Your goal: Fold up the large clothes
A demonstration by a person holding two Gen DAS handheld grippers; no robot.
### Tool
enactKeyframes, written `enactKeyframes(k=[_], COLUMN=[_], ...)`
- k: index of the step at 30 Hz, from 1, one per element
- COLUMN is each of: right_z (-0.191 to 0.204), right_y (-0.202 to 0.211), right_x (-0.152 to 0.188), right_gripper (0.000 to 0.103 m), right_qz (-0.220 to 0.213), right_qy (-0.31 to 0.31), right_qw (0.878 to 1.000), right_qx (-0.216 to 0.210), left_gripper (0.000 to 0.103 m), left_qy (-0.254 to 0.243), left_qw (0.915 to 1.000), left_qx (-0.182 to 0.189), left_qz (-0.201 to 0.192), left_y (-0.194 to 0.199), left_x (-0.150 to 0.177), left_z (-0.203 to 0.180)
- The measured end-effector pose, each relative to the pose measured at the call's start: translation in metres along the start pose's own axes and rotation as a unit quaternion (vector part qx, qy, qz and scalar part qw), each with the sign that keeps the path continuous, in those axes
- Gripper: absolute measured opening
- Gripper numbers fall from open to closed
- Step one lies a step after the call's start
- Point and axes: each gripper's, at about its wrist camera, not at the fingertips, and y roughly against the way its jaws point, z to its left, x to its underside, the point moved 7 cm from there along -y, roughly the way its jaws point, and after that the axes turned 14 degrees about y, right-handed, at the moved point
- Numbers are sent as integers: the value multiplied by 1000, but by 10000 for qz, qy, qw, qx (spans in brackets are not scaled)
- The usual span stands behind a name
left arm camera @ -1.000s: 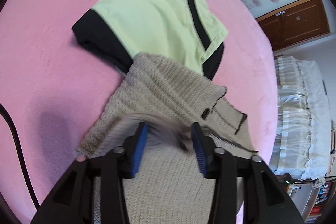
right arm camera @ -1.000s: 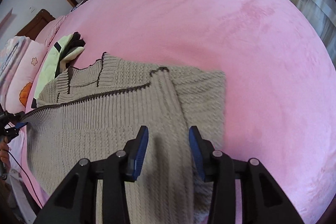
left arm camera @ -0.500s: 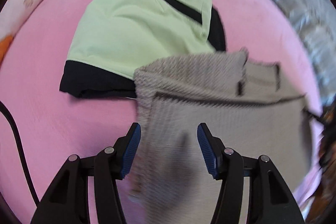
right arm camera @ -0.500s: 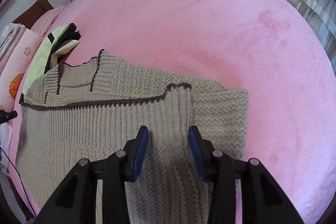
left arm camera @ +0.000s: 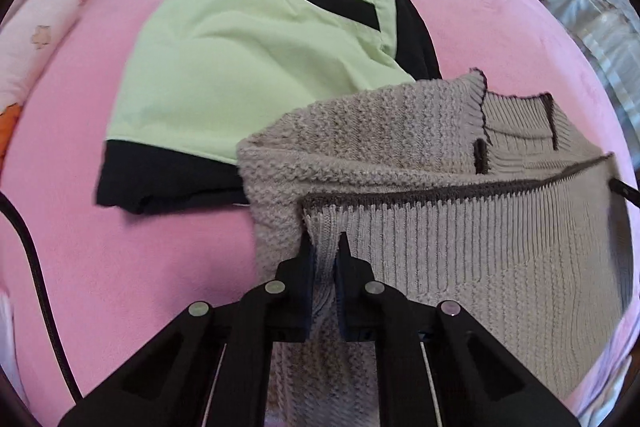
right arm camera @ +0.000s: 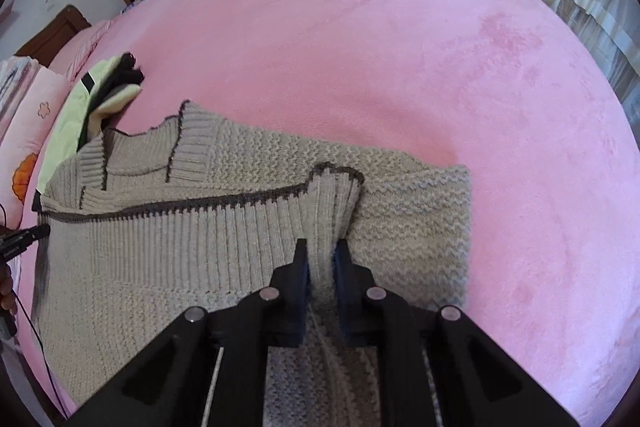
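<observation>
Both grippers, spread a second ago, now pinch our beige sweater (left arm camera: 460,227) on the pink bed (right arm camera: 400,47): left gripper (left arm camera: 325,247) apparently at its folded hem, right gripper (right arm camera: 321,251) still closing.

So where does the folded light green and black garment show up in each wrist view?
Left wrist: the folded light green and black garment fills the upper centre, its near right corner tucked under the beige knitted sweater.
Right wrist: the same garment is small at the left edge, beyond the sweater's collar.
Shared landmark: the sweater's dark brown knitted trim band, on the pink bed cover.
</observation>
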Motion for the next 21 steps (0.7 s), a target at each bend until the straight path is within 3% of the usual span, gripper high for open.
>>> enactKeyframes(k=[7,12,16,21], right_z=[17,-2,-27,-46], right_y=[71,106,91,26], right_x=[1,-21,-45,-56], right_gripper=[9,7,7,7], right_qz=[-605,-1018,-1123,-756], right_qy=[148,-115,-397,-660], right_qw=[9979,9940,9918,9931], right_qx=[188,386,472,603], left_gripper=[6,6,6,6], left_qy=[266,272,371,494], left_qw=[9970,9934,9906,9887], left_qx=[-266,-223,-327,-602], left_qz=[-681,-1096,-1275,-1283], left_y=[64,92,77,31], left_x=[-4,-32,-67,-84], left_z=[-12,-27,-32,-34])
